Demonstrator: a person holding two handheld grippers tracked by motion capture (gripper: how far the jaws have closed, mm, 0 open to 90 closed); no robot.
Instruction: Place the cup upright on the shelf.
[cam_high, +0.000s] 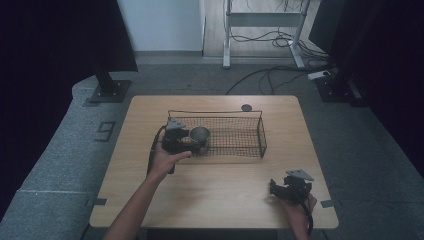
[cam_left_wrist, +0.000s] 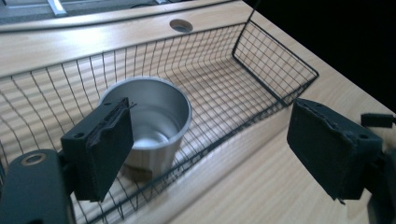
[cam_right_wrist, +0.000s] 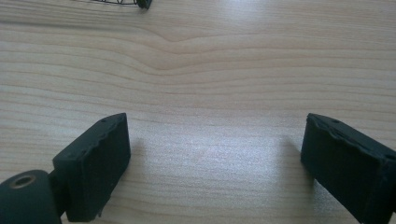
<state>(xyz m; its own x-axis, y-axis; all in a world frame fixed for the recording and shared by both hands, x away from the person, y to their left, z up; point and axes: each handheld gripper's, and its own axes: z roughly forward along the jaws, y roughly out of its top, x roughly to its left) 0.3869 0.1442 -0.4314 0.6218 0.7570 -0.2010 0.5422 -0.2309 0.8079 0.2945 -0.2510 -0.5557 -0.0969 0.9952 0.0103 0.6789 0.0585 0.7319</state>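
Observation:
A metal cup (cam_high: 200, 133) stands upright at the left end of a black wire basket (cam_high: 261, 131) in the middle of the wooden table. My left gripper (cam_high: 196, 143) is held at that end, just outside the basket's near wall. In the left gripper view the cup (cam_left_wrist: 159, 116) is empty and sits behind the wire, partly covered by my left jaw. The left gripper (cam_left_wrist: 210, 130) is open, its pads touching nothing, and the basket (cam_left_wrist: 280, 51) stretches away beyond. My right gripper (cam_high: 279, 189) rests near the table's front right corner. In its own view the right gripper (cam_right_wrist: 215, 140) stands open over bare wood.
A round cable hole (cam_high: 246, 107) lies in the table behind the basket. The table (cam_high: 215, 195) stands on grey carpet. Beyond it are a dark stand base (cam_high: 109, 90), desk legs and floor cables (cam_high: 270, 75).

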